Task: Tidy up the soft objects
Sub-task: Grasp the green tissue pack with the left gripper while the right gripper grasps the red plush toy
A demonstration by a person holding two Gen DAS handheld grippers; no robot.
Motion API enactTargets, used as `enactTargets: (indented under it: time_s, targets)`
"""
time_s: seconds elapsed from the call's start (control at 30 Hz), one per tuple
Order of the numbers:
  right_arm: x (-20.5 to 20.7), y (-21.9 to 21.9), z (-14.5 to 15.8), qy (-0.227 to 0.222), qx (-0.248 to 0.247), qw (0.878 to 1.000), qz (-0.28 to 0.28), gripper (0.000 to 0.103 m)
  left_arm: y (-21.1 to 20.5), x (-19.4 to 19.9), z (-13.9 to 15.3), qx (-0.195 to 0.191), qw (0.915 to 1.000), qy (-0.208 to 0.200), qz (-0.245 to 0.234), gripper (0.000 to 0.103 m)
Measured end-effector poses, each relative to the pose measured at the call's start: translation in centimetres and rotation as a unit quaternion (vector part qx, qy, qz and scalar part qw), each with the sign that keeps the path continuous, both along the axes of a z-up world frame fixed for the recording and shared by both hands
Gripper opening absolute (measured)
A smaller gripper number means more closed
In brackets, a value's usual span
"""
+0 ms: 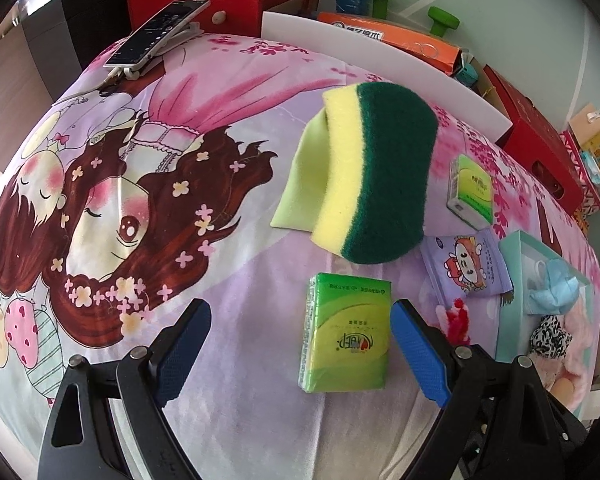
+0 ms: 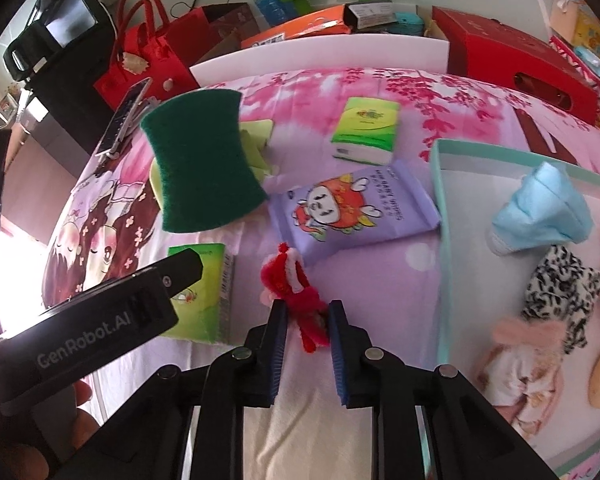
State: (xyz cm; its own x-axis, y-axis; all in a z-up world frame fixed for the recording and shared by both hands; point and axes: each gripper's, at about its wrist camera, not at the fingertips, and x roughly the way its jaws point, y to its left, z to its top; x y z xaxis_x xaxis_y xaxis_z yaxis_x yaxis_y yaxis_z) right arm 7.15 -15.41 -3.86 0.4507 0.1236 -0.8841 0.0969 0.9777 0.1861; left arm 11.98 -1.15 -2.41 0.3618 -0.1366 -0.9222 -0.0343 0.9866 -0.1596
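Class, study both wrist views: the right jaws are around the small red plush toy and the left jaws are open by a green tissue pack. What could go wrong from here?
1. The right gripper pinches only the lower end of the red plush toy; it may slip out on the way to the teal box.
2. The left gripper has the green tissue pack off-centre, near one finger; closing may push it aside.
3. The two grippers work close together and may collide.

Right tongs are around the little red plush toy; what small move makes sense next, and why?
Probably lift the red plush toy and carry it right, over the tray wall. The right tongs look closed on it, and the tray already holds a blue mask.
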Motion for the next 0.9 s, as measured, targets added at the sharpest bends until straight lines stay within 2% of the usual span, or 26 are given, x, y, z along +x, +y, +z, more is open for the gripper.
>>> enactTargets:
  time_s: [0.17, 0.6, 0.9]
  targets:
    - [-0.7, -0.8, 0.5, 0.002, -0.011, 1.0, -0.006, 0.017, -0.5, 0.0, 0.0, 0.004, 1.0, 0.001, -0.007, 0.091]
    - [-1.0, -1.5, 0.1, 0.01, -0.008, 1.0, -0.008, 0.017, -1.5, 0.0, -1.1, 0.018, 0.9995, 0.017, -0.017, 0.087]
    - [-0.7, -1.3, -0.4, 0.014, -0.008, 1.0, -0.002, 0.02, -3.1, 0.1, -1.7, 0.015, 0.9993, 0.018, -0.029, 0.079]
